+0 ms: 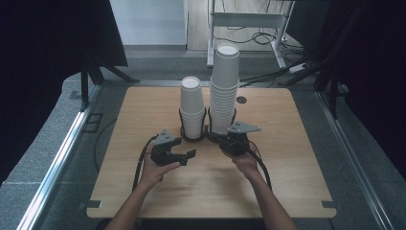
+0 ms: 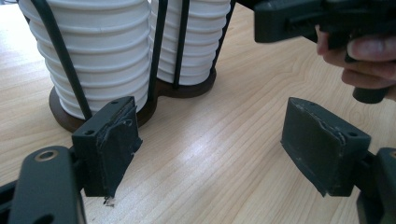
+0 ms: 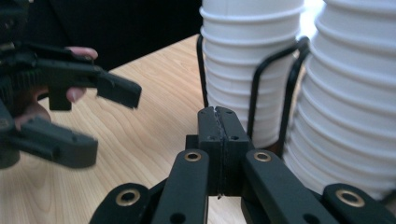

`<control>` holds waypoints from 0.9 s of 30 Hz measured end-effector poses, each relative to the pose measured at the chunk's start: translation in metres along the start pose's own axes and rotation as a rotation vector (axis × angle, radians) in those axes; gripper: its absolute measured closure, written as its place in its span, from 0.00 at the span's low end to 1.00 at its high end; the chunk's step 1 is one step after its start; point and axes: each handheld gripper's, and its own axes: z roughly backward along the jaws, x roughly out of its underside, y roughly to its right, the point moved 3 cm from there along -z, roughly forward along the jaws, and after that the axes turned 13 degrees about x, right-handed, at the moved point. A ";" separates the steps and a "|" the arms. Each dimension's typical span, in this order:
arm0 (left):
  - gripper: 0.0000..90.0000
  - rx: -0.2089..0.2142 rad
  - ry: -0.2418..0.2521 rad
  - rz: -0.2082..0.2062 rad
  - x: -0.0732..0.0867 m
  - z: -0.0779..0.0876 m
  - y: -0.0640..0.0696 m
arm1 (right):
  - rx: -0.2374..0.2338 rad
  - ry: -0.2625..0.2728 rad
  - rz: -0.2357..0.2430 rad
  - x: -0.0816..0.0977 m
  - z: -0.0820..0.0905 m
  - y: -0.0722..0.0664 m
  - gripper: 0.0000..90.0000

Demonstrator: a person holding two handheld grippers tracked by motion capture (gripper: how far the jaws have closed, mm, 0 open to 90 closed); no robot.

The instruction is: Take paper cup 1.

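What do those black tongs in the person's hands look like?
Both tongs, left and right, are black, with two flat-padded jaws on hinged links with brass-ringed pivots. Each carries a grey three-cornered plate on top and trails a black cable. The forearms are bare.

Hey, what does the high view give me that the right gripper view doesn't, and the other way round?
High view: the open tops of the taller cup stack and the shorter cup stack, the table edge to edge, and both forearms coming in from below.

Right gripper view: a close look at the right gripper, its jaws pressed together with nothing between them.

Both: the two white stacks in the black wire holder, the wooden tabletop, and the left gripper with its jaws apart.
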 end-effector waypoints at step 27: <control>0.15 -0.030 0.067 -0.016 -0.068 0.017 -0.027 | -0.015 0.002 -0.017 -0.034 -0.057 -0.003 0.99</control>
